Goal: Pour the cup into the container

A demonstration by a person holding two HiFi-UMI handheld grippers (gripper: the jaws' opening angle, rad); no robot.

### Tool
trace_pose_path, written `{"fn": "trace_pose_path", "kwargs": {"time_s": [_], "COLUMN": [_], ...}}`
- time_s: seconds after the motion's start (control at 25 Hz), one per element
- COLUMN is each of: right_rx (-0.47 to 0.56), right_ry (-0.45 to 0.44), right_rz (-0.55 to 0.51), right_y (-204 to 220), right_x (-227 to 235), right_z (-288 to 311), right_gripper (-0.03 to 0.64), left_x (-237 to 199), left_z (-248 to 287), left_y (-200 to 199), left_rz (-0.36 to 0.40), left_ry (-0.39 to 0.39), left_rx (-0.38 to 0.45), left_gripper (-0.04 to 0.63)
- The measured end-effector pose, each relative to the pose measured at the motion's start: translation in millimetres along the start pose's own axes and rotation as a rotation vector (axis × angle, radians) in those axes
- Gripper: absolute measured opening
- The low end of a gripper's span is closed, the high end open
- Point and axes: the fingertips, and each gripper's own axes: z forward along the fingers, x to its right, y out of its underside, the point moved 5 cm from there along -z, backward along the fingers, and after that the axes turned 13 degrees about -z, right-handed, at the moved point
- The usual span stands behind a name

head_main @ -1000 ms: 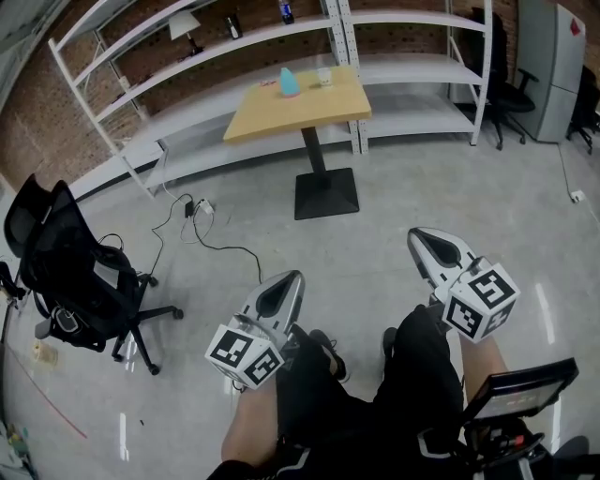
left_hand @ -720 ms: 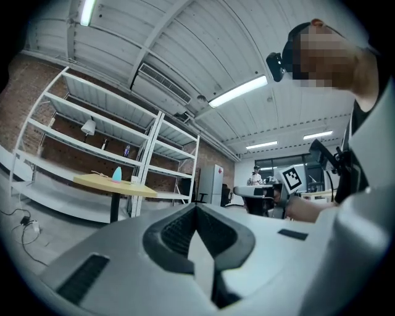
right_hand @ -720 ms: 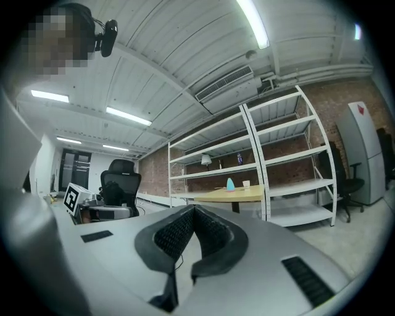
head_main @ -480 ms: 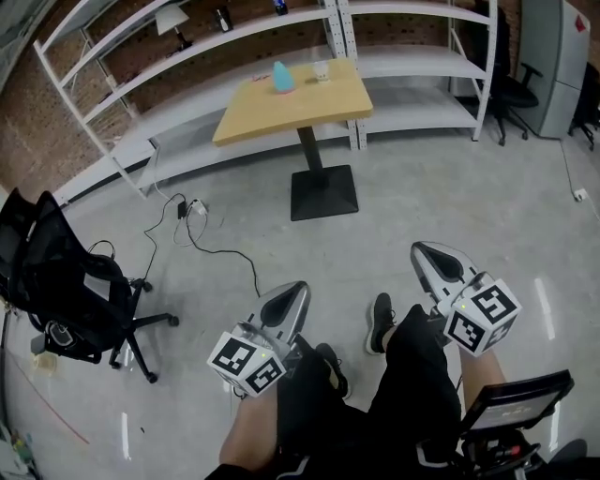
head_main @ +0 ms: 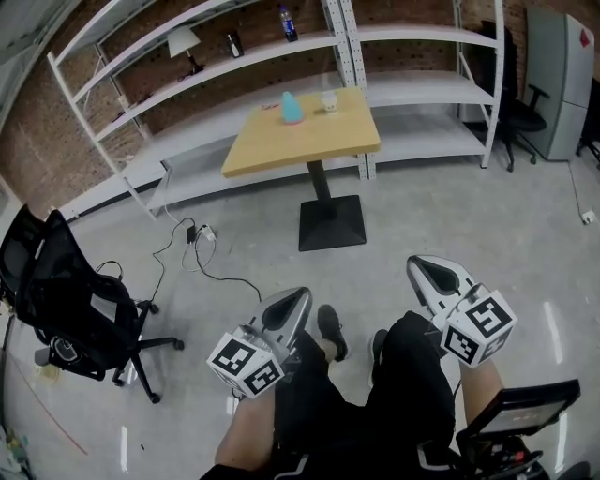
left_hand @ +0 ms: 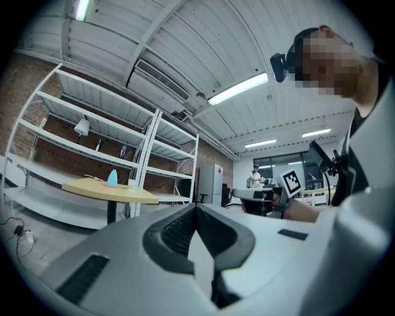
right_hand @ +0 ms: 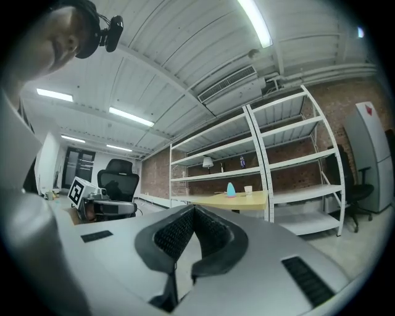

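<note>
While left gripper [head_main: 296, 295] and right gripper [head_main: 418, 266] sit pressed together, empty, cup [head_main: 328, 100] stands upright beside container [head_main: 292, 109] on table [head_main: 309, 142], well ahead; neither clearly nearer.

No writing, brand or number is legible in any view. The cube [head_main: 246, 362] of the left hand-held gripper [head_main: 294, 296] and the cube [head_main: 479, 325] of the right hand-held gripper [head_main: 419, 264] bear black-and-white square markers, not text. The red sticker [head_main: 584, 37] on the far right cabinet [head_main: 558, 84] and the label of the bottle [head_main: 284, 19] on the far shelf [head_main: 253, 54] are too small to read.
</note>
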Motion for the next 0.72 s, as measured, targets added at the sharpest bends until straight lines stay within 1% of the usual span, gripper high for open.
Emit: {"fn": "trace_pose_path", "kwargs": {"time_s": [0.12,0.24,0.36,0.48,0.56,0.72], "right_rx": [-0.003,-0.008,0.004,0.0,-0.016,-0.028], "right_ry": [-0.005,-0.014,-0.028,-0.025,-0.023,-0.011], "right_rz": [0.0,0.011,0.016,-0.011,-0.025,-0.009], "right_y": [5.5,14.0,13.7,11.3,13.7,20.5], "right_x": [16.7,29.3,40.4,52.9,63.2,84.3], "right_z": [26.6,54.3,78.8,103.5,116.7,136.9], "right_gripper": [-0.006,-0.006,-0.006,-0.006,-0.006,-0.006], "left_x": [-22.2,-45.7,-68.7,-90.3,-100.0,-115.1], "left_z": [15.7,30.4,43.8,58.5,70.1,96.6], "left_y": [-3.6,-1.2,-3.2,-7.4,-10.2,-15.7], "left_rz": [-0.013,-0.022,-0.036,-0.058,-0.06,-0.062], "left_ry": [-0.015,-0.018,-0.024,-0.03,-0.026,-0.003], "left_rx": [0.008,-0.004,-0.004,0.004,0.005,-0.003], "left_gripper": [0.0,-0.002,-0.002,-0.002,-0.002,-0.002]}}
